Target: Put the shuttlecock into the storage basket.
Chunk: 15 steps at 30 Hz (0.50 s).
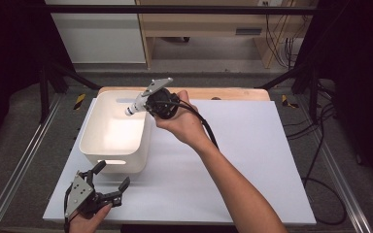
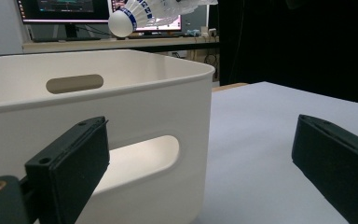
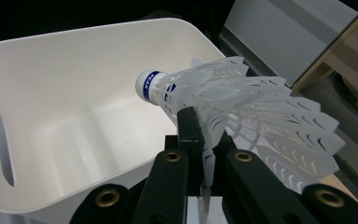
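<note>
The right claw (image 1: 143, 103) pinches a white feathered shuttlecock (image 3: 223, 100) by its skirt — rounded cork tip with a blue band — above the smooth, glossy white plastic bin (image 1: 93, 141) with slotted handles. The left claw (image 1: 108, 178) rests wide open on the matte pale surface (image 1: 252, 160), just beside the bin's near wall.

Shuttlecock (image 2: 140, 14) feathers run off the frame's top edge.

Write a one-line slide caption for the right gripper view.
Right gripper, shut on a white feathered shuttlecock, holds it cork-first over the open white plastic bin.
</note>
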Tool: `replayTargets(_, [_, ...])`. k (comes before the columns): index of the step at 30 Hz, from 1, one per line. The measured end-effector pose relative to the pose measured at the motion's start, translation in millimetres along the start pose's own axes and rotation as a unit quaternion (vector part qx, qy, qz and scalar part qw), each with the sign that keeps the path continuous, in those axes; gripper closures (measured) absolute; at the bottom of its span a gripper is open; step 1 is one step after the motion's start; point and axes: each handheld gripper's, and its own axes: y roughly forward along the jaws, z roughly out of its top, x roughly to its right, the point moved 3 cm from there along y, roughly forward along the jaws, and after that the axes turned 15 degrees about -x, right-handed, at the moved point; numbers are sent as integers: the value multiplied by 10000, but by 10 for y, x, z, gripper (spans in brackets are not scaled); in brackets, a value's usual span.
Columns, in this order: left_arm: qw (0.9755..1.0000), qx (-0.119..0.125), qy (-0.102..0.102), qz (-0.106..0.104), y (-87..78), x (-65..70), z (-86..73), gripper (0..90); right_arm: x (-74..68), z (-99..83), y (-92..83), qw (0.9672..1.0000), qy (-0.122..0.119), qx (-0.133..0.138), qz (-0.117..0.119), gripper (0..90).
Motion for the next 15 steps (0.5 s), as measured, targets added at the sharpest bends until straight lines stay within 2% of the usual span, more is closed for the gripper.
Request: replayTargets(15, [10000, 26, -73, 56, -15, -15, -4, 38, -31, 53, 90, 10000, -84, -48, 23, 890])
